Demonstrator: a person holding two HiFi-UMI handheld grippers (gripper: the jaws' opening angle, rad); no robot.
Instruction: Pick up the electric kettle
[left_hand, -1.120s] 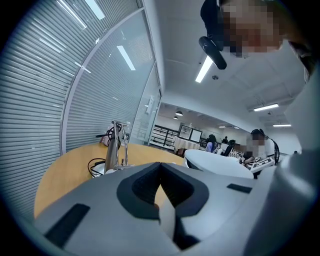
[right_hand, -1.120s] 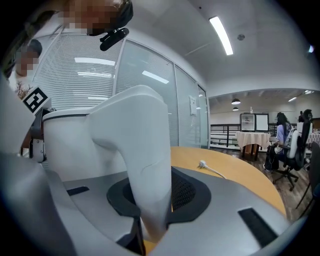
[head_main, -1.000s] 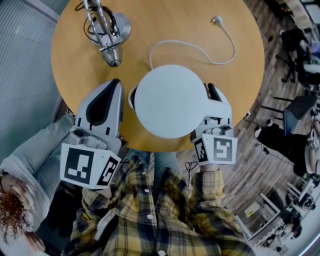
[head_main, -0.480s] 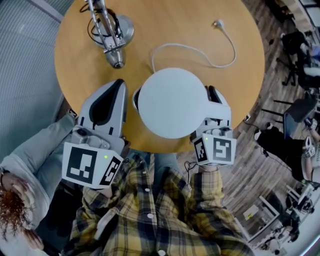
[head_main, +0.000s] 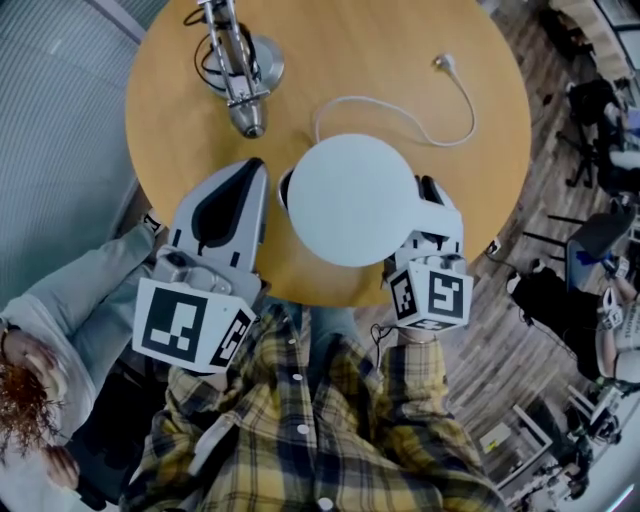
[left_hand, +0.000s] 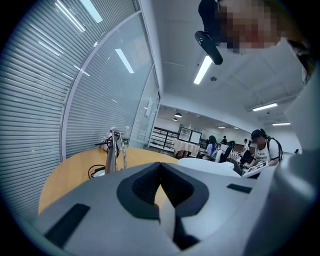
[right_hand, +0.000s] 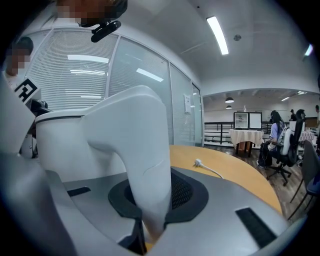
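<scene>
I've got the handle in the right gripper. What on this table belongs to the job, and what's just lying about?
Job:
- electric kettle
- its handle, clamped in the right gripper
- left gripper, beside the kettle

Lying about:
- white cord with plug, behind the kettle
- chrome stand with a black cable
Both sit on the round table.

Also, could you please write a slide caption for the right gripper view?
Right gripper shut on the handle of the white kettle, table and plug beyond.
</scene>
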